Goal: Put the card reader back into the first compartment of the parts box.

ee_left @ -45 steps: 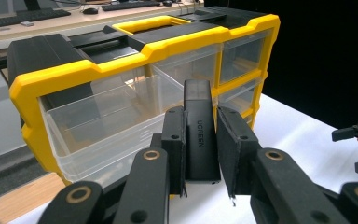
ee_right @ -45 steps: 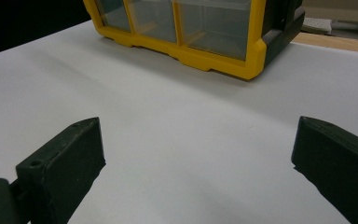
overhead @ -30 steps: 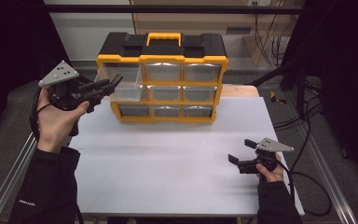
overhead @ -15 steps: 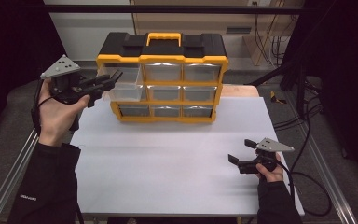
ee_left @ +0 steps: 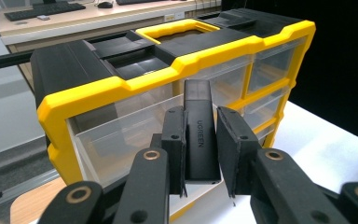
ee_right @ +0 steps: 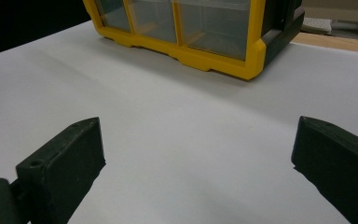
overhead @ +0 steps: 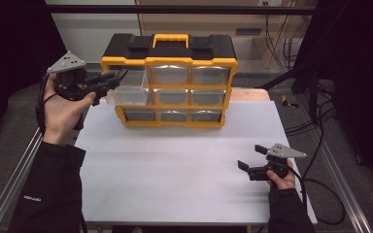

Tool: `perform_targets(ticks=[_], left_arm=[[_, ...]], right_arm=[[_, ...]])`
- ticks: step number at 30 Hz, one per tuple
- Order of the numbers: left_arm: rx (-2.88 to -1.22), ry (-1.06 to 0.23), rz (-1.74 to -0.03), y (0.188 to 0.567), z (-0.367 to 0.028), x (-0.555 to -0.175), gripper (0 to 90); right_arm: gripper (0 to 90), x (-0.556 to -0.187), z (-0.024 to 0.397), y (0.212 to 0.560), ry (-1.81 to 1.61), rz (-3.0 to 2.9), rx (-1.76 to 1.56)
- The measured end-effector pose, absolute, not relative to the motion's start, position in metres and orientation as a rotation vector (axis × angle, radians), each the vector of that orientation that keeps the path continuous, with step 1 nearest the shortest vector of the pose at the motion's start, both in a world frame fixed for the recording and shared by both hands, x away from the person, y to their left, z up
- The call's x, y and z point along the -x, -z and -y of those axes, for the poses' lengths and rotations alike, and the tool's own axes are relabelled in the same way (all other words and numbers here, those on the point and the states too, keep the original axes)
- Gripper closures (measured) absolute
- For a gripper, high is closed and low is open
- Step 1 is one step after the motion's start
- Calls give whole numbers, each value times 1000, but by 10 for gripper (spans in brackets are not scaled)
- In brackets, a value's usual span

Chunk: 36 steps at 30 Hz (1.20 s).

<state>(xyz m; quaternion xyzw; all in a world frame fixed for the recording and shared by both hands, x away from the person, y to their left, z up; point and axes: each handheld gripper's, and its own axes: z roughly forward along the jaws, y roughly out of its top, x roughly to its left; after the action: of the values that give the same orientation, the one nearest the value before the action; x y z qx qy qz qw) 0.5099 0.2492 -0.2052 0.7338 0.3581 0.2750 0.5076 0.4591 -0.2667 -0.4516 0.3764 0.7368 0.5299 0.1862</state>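
Two grippers are at work, and only one carries anything. At the far left, the left gripper (overhead: 110,81) is clenched on a small black charger block (ee_left: 199,133) marked UGREEN, its pads pressing the block's two sides, and it holds the block just above the pulled-out clear drawer (overhead: 128,92) at the upper left of the yellow-and-black organiser (overhead: 170,87). In the left gripper view the block stands upright over the drawer's open top, with the yellow frame's top edge close behind it.

The main risk, as I judge it, lies in the release. If the jaws part while the block sits over the drawer's near rim and not its hollow, it could tip off the wall and drop to the white table (overhead: 175,165). Pushing further in could knock the block against the yellow frame, or nudge the drawer shut under it. The drawer is light plastic, so a downward bump may also tilt it in its slot.

Near right, the right gripper (overhead: 252,156) rests low over the table, jaws spread wide and grasping nothing.
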Motion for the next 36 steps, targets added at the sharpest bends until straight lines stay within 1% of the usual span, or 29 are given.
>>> perform_targets(ticks=[25, 36], left_arm=[[-1789, -692, -916, 207, -251, -539, 729], [-1798, -691, -940, 211, -254, -545, 729]], right_arm=[[27, -459, 267, 452, -1498, -2071, -1060], [27, -459, 267, 452, -1496, -2071, -1061]])
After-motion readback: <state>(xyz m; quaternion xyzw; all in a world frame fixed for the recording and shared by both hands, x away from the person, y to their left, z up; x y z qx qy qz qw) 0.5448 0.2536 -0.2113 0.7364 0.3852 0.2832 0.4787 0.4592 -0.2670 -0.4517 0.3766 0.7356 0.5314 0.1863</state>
